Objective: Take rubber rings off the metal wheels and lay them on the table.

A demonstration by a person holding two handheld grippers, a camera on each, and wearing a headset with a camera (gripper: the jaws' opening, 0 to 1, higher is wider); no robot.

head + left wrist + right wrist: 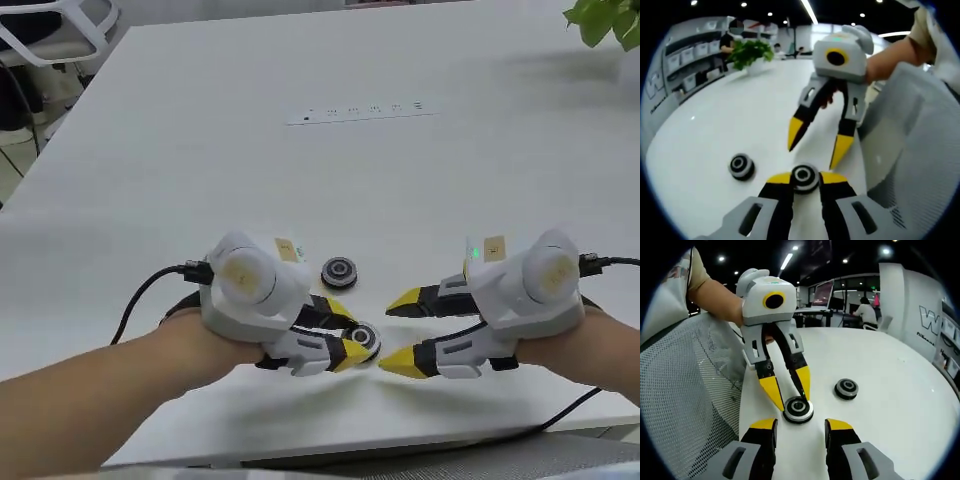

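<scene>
L gripper jaws clenched on a wheel, black rubber ring on it, near front edge of counter. Resting on counter or just above: can't tell. R gripper jaws released, spread wide, tips aimed at held wheel, close, not touching. 2nd wheel flat on counter just behind, ring on.

The desk is seen plain white. The near wheel and far wheel are ringed black and silver. The left gripper and right gripper are cased white, jaws black, tipped yellow.
</scene>
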